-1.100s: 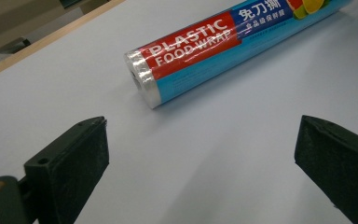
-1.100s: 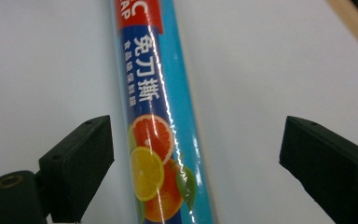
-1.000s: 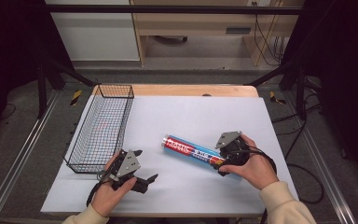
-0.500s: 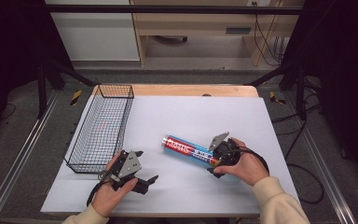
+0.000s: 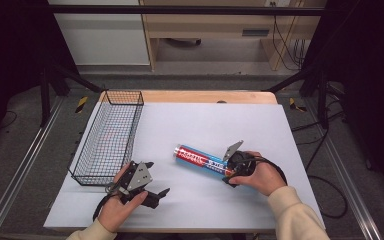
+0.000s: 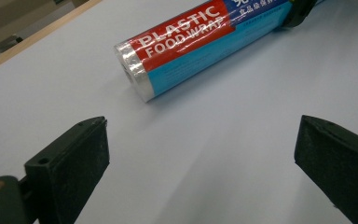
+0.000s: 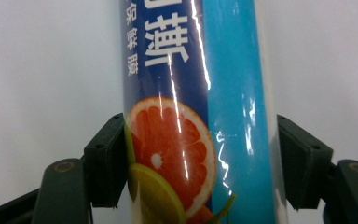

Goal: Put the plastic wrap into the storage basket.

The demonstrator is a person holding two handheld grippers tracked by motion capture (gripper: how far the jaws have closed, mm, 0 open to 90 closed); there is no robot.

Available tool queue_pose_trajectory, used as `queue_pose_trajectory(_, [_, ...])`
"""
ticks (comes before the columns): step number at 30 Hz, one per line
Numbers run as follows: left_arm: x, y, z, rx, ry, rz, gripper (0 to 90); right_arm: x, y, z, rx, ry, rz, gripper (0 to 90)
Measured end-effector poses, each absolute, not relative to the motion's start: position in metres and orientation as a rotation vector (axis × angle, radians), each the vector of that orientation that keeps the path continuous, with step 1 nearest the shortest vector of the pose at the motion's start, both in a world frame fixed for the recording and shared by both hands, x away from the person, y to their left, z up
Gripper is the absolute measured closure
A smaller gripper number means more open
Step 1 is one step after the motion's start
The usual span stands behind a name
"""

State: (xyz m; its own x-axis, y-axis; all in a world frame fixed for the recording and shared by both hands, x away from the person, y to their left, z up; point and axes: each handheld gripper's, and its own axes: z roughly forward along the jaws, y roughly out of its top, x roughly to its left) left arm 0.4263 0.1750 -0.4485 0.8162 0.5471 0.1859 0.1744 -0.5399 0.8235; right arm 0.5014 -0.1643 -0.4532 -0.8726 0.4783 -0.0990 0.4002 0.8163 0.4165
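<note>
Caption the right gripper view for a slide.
Right tongs shut on the plastic food wrap roll, just closed around its orange-printed end, over the white table.

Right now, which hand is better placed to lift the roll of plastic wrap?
Right. The right gripper has just closed its jaws on the plastic wrap roll, while the left gripper sits open, short of it.

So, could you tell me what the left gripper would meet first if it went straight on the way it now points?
Probably the plastic wrap roll: the left gripper has open jaws, with bare table ahead, then the roll's foil end, slightly left.
</note>
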Motion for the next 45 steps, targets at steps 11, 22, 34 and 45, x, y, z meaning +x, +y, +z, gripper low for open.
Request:
queue_pose_trajectory(11, [0.438, 0.164, -0.417, 2.198, 0.359, 0.672, 4.0, 0.486, -0.156, -0.436, 0.486, 2.672, 0.512, 31.5])
queue_pose_trajectory(22, [0.472, 0.126, -0.368, 2.289, 0.130, 0.778, 4.0, 0.493, -0.142, -0.376, 0.320, 2.615, 0.482, 31.5])
queue_pose_trajectory(34, [0.479, 0.096, -0.360, 2.415, -0.039, 0.890, 7.5, 0.483, -0.119, -0.343, 0.165, 2.611, 0.437, 31.5])
queue_pose_trajectory(45, [0.482, 0.087, -0.367, 2.492, -0.089, 0.844, 13.9, 0.476, -0.110, -0.340, 0.132, 2.634, 0.411, 31.6])
